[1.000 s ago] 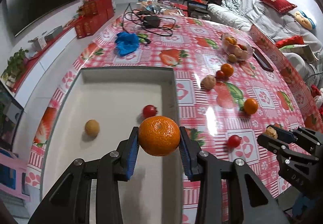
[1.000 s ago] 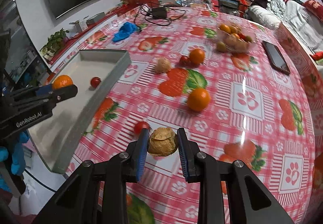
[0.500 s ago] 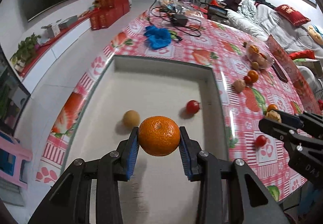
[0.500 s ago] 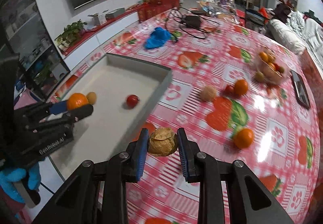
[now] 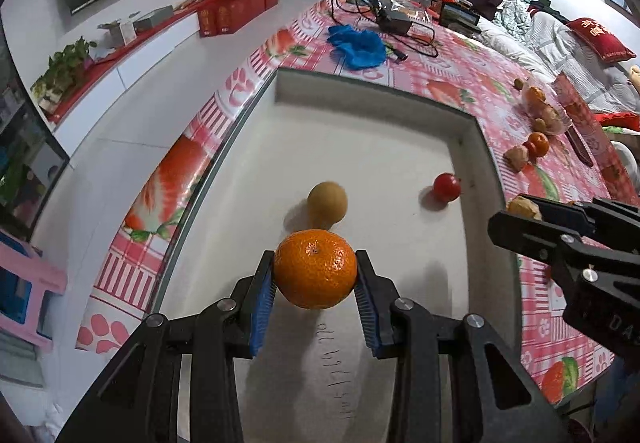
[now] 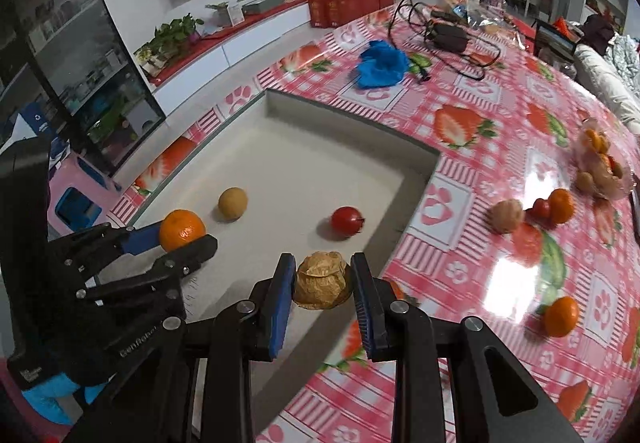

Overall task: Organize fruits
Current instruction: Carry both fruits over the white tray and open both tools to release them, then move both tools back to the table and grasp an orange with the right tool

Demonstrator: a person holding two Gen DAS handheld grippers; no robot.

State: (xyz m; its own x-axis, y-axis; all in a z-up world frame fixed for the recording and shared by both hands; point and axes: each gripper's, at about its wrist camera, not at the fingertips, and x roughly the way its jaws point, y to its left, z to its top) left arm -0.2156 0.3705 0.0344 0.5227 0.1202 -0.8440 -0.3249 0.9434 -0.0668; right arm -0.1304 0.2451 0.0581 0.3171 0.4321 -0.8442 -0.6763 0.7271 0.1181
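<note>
Left gripper [image 5: 315, 275]: I have it clamped on a mandarin orange [image 5: 315, 268], blue pads pressed to both its sides, held above the tray floor near the front end.
Right gripper [image 6: 322, 280]: I am squeezing a papery, wrinkled tan fruit [image 6: 321, 280] between the pads; it looks like a husked physalis, though I cannot be sure. It hangs over the tray's right-hand wall.
Tray [image 5: 474, 147]: shallow, grey-white, rectangular, lying on the table's left part, with handwriting on its floor close to my left gripper.
In the tray: a round yellow-brown fruit [image 5: 327, 200] just beyond the mandarin, and a small red fruit [image 5: 446, 186] near the right wall, well apart from each other.
Table [image 6: 472, 91]: covered by a red-and-white checked cloth with strawberries and paw prints.
Loose fruit on the cloth: a walnut-like brown one [image 6: 507, 216], a small red one [image 6: 541, 208] and an orange [image 6: 561, 205] grouped together; another orange [image 6: 561, 316] lies nearer me.
Clear bowl [image 6: 600, 167]: holds more fruit, at the right edge.
Further back: a crumpled blue glove [image 6: 381, 63] and black cables [image 6: 448, 39].
</note>
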